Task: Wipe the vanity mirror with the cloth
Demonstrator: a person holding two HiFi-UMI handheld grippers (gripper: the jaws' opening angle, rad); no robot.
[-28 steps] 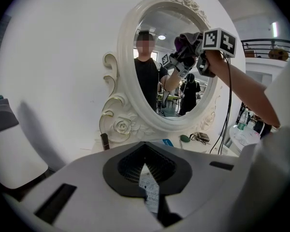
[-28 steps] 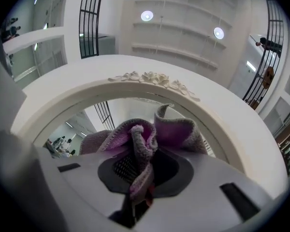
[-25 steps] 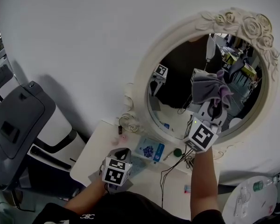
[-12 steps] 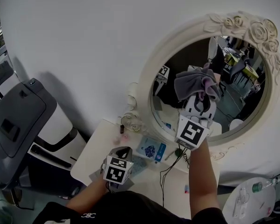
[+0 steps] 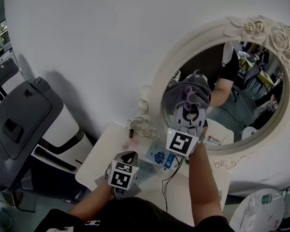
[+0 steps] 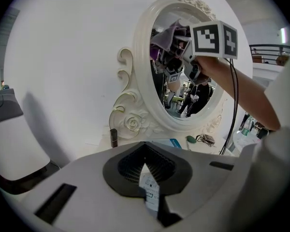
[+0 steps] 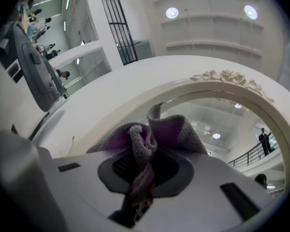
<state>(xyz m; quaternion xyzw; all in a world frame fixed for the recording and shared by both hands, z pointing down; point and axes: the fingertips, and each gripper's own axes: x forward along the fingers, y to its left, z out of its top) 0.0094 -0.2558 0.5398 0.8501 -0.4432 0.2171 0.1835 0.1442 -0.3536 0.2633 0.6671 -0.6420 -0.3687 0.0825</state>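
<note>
The oval vanity mirror point(image 5: 241, 81) in its carved white frame point(image 5: 253, 28) stands on a small white table against the wall. My right gripper point(image 5: 187, 105) is shut on a grey and purple cloth point(image 5: 186, 93), and the cloth is pressed against the glass at the mirror's lower left. The same cloth point(image 7: 150, 139) bunches between the jaws in the right gripper view, with the frame point(image 7: 222, 83) arching above. My left gripper point(image 5: 124, 164) hangs low over the table's front left, away from the mirror. Its jaws are shut with a small white printed tag point(image 6: 150, 193) between them. The left gripper view shows the mirror point(image 6: 183, 81) and the right gripper point(image 6: 176, 47) on it.
On the white table point(image 5: 106, 146) lie a blue packet point(image 5: 160, 157), a small dark bottle point(image 5: 131, 133), a green item and a black cable point(image 5: 170, 178). A large grey and white machine point(image 5: 24, 124) stands at the left. Another round white table point(image 5: 261, 211) with bottles is at lower right.
My right gripper has carried the cloth leftward and down across the glass, from the mirror's middle to its lower left. The left gripper has stayed where it was.
</note>
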